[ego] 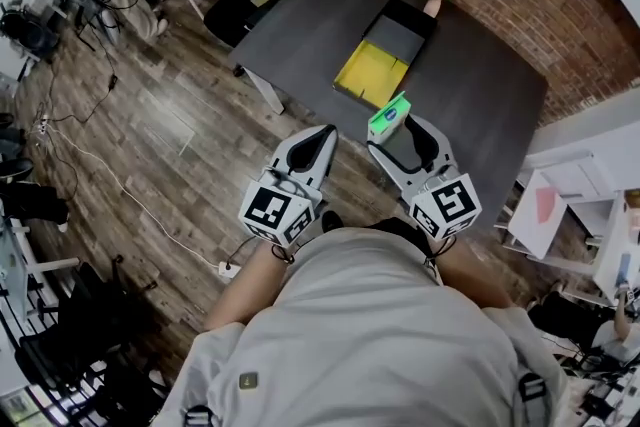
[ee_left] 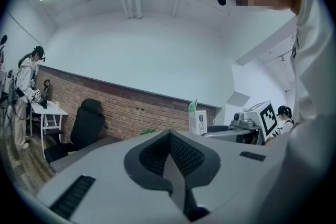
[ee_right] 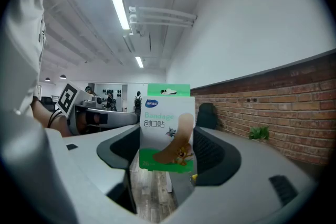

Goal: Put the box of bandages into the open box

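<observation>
Two grippers up front: right gripper point(ego: 398, 137) is clamped on the box of bandages point(ee_right: 166, 131), held upright btw its jaws, label facing the cam. Left gripper point(ego: 326, 133) has its jaws together w/ nothing in them & hangs beside it. Step in hand, as I judge it: the carry. The pack is in the air by the near edge of the table point(ego: 480, 85), short of the open box point(ego: 397, 40). Next move prob. needs a reach fwd over the box opening, then lower & let go inside.
</observation>
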`<state>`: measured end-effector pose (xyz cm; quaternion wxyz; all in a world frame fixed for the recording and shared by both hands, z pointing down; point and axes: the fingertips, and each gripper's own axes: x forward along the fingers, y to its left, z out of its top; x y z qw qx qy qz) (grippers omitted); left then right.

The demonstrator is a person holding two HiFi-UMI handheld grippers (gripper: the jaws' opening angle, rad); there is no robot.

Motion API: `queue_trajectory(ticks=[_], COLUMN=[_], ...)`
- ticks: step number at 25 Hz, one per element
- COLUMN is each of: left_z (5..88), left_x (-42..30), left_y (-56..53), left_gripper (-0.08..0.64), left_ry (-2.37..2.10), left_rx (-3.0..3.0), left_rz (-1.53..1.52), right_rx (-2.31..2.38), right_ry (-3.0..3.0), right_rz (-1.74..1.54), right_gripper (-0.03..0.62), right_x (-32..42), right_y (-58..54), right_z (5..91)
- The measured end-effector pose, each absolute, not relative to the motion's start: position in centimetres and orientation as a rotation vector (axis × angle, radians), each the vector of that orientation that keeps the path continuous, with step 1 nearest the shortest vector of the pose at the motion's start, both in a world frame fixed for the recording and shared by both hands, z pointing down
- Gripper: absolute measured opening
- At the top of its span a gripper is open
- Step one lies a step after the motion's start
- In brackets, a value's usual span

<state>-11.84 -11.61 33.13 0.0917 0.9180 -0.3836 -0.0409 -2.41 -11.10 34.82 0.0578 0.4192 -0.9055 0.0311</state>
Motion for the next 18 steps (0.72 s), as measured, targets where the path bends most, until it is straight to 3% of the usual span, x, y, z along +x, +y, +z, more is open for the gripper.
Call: queue_trajectory(ticks=[18], left_z=[35.1], left_x=[-13.4], left_y=[-20.1], left_gripper=[0.015], left_ry=[-1.21], left_rx=[2.671], left_rz=[-0.062], right_rx=[1.2], right_ry=[-2.757], right_rz=[0.163], right_gripper=[0.31], right_x=[-2.6], right_y=[-20.7], right_z=[36.8])
